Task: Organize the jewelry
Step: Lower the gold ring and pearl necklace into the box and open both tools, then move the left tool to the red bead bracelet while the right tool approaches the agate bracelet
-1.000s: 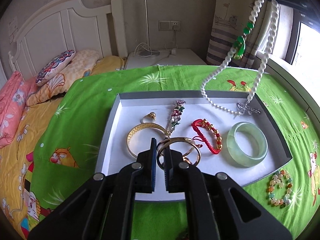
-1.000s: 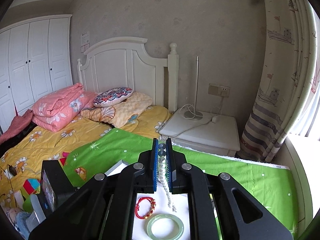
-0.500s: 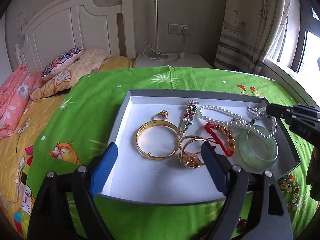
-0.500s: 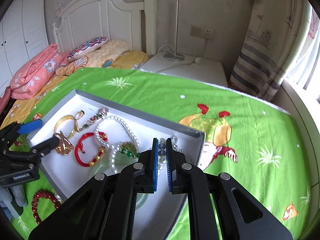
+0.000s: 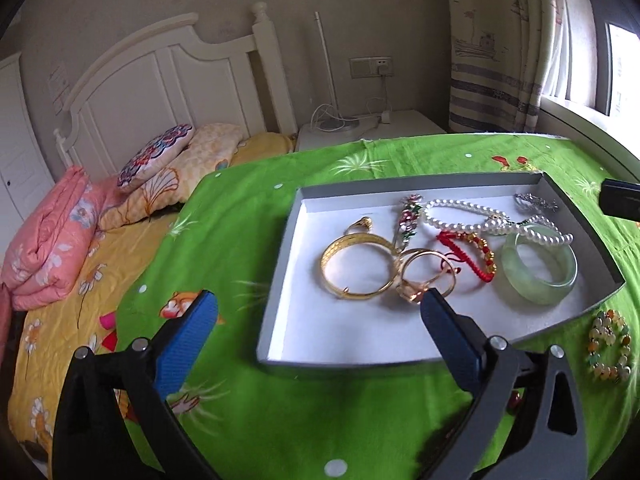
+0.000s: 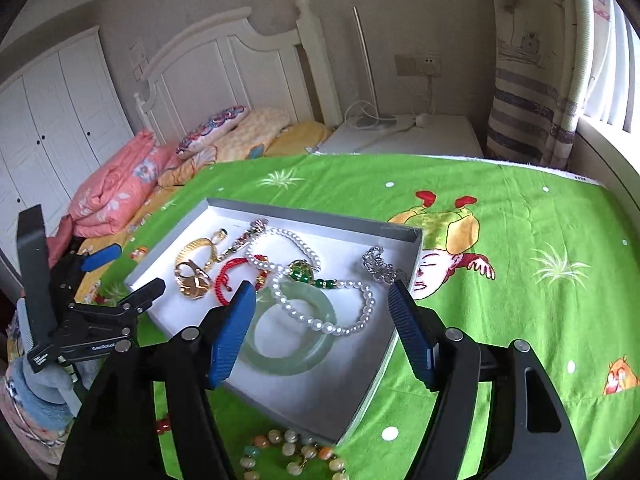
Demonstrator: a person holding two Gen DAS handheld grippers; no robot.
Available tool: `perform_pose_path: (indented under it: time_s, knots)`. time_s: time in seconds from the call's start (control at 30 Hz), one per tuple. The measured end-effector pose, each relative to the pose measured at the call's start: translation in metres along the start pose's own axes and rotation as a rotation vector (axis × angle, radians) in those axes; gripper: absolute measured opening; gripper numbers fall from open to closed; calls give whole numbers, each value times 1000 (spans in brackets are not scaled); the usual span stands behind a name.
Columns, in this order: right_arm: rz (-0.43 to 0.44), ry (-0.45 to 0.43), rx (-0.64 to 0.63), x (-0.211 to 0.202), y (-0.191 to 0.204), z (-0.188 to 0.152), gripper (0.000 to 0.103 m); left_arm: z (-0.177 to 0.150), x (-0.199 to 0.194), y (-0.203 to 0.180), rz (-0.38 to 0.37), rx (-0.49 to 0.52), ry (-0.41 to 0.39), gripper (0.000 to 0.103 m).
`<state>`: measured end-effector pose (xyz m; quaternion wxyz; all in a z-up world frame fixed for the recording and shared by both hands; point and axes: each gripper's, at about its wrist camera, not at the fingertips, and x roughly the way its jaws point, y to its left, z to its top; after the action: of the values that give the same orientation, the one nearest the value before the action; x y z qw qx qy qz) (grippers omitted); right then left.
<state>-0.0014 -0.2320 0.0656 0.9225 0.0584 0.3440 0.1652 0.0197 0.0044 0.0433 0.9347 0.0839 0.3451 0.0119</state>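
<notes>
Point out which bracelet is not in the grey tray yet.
The multicoloured bead bracelet: it lies on the green cloth just outside the grey tray's near wall, while the gold bangle, red cord bracelet and pale green jade bangle lie inside.

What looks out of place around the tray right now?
The multicolored bead bracelet lies on the green cloth outside the tray, and the pearl necklace sprawls over the jade bangle.

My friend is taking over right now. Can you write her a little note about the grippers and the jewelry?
Left gripper: jaws opening, nothing between them.
Right gripper: jaws opening, nothing gripped; pearl necklace lies below.
In the grey tray: gold bangle, jade bangle, red bracelet, pearl necklace.
Left: multicolored bead bracelet lies outside on the green cloth; probably next.
</notes>
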Motion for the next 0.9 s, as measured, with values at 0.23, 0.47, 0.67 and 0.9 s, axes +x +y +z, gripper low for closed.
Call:
perform_pose_path:
  time_s: [0.23,0.47,0.67,0.9]
  knots:
    - [-53,-13,25,-48,11,-47,69,-39,-34,40,-148,-182,55,101]
    - [-42,55,101,-61,8,-103,69,-66,-55,-6,-321,-88,111,100]
    - [-45,39,112,-63,7,-112,69,-72,-36,-35,-308,-46,190,81]
    - [-51,57,80,-56,13,-115,69,-72,-38,-47,-235,25,160,16]
